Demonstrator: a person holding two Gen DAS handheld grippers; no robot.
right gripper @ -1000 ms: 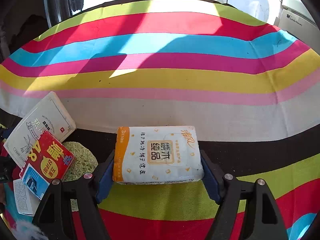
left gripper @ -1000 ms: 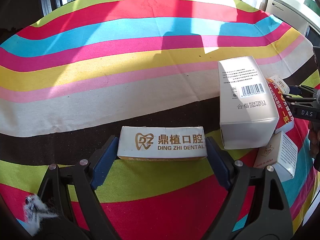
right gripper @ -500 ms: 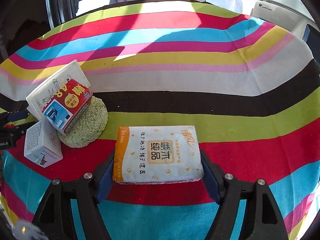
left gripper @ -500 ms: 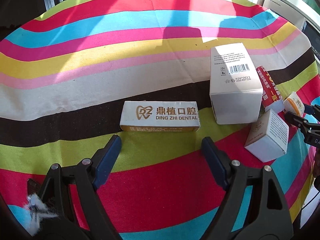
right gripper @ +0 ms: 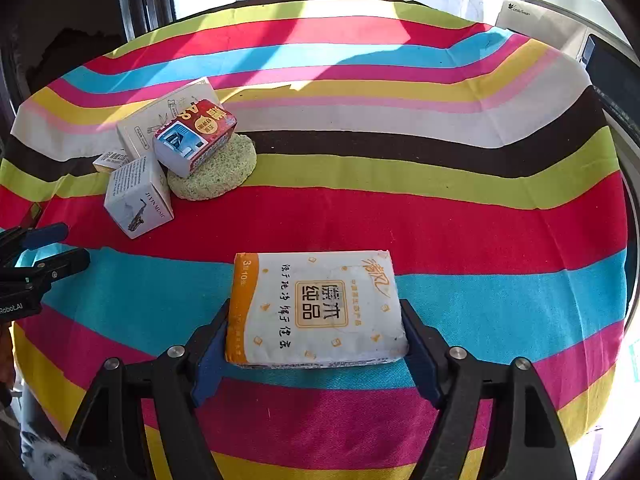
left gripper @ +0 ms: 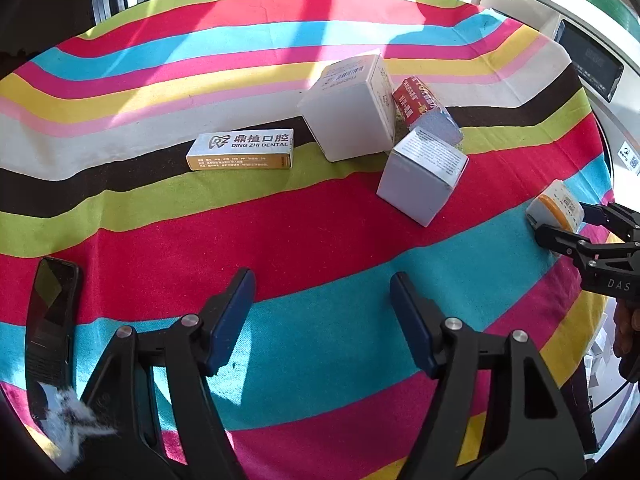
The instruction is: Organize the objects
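A white and gold dental box (left gripper: 242, 151) lies flat on the striped cloth, well ahead of my left gripper (left gripper: 320, 280). The left jaws are closing with nothing between them. A white and orange tissue pack (right gripper: 316, 304) is gripped by its two short sides in my right gripper (right gripper: 316, 312), just above the cloth. The left wrist view shows that pack (left gripper: 554, 208) at the right edge. A large white box (left gripper: 348, 114), a red pack (left gripper: 420, 100) and a small white box (left gripper: 420, 178) cluster beside the dental box.
A round green sponge (right gripper: 216, 172) lies under the red pack (right gripper: 196, 136). A dark phone (left gripper: 50, 320) lies on the cloth at the near left. A white washing machine (left gripper: 580, 52) stands past the table's right edge. Windows run along the far side.
My left gripper let go of the dental box and drew back toward the near edge, its jaws narrowing. My right gripper pulled back too, still holding the tissue pack.
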